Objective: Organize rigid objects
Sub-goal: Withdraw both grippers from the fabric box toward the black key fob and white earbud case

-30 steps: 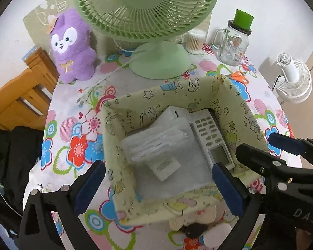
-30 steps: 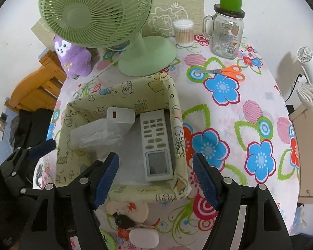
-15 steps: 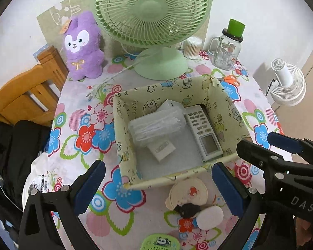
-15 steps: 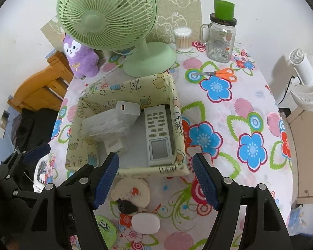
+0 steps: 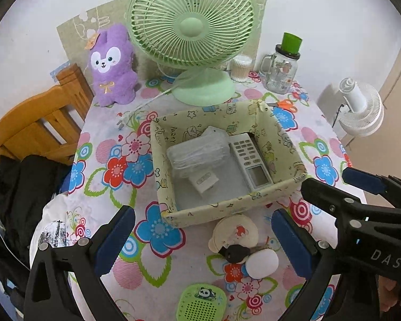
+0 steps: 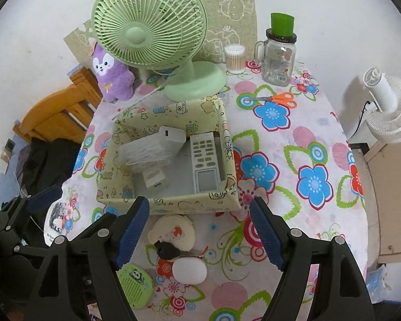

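A yellow-green fabric box (image 5: 235, 208) (image 6: 171, 204) stands mid-table. It holds a white remote (image 5: 251, 160) (image 6: 204, 160), a clear bag of white items (image 5: 197, 152) (image 6: 149, 152), a white power bank (image 6: 172, 135) and a small white charger (image 5: 203, 180) (image 6: 155, 178). In front of it lie a round cream case (image 5: 234, 234) (image 6: 173, 231), a black key (image 5: 234, 252) (image 6: 167, 251), a white oval case (image 5: 262, 263) (image 6: 189, 270) and a green panda gadget (image 5: 201, 302) (image 6: 135, 279). My left gripper (image 5: 200, 243) and right gripper (image 6: 200, 232) are open, empty, above these loose items.
A green desk fan (image 5: 192, 26) (image 6: 149, 29), purple plush (image 5: 111, 67), cotton swab jar (image 6: 234, 58) and glass mug jar (image 6: 279, 56) stand at the back. Orange scissors (image 6: 279, 99) lie right of the box. A wooden chair (image 5: 32, 125) is left; a white fan (image 6: 387, 107) right.
Both grippers have pulled back and up from the box. The loose items in front of the box have come into view. Both stay open.
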Demonstrator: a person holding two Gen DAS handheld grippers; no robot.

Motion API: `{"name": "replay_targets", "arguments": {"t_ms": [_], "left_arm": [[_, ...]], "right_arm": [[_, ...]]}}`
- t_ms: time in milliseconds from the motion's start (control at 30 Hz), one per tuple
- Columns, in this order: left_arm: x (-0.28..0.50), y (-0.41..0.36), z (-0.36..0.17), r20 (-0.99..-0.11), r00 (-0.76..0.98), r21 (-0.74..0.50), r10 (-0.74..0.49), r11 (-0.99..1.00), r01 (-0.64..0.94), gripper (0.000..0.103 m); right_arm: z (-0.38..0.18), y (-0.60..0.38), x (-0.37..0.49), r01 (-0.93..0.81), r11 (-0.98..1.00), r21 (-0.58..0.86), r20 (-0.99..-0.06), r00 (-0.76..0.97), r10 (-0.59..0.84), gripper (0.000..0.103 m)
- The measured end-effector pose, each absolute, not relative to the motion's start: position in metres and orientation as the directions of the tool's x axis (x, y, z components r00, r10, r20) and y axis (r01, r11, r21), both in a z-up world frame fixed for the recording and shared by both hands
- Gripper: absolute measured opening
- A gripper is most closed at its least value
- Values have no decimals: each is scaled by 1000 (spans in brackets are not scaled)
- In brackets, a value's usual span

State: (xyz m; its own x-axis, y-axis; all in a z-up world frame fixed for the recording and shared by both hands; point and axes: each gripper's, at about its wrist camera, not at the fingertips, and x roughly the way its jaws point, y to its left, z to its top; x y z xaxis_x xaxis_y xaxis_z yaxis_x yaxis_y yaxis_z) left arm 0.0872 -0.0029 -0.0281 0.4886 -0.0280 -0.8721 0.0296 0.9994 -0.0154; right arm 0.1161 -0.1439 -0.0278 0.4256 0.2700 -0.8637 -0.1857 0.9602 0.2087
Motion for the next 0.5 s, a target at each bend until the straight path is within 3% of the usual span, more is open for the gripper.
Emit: {"name": "replay_targets", "arguments": {"t_ms": [500], "left_arm": [[60, -5, -23, -867, 495, -41, -53, 999, 35, 103]], "right_arm": [[-14, -141, 83, -197, 964, 180, -855, 453, 252, 86]]}}
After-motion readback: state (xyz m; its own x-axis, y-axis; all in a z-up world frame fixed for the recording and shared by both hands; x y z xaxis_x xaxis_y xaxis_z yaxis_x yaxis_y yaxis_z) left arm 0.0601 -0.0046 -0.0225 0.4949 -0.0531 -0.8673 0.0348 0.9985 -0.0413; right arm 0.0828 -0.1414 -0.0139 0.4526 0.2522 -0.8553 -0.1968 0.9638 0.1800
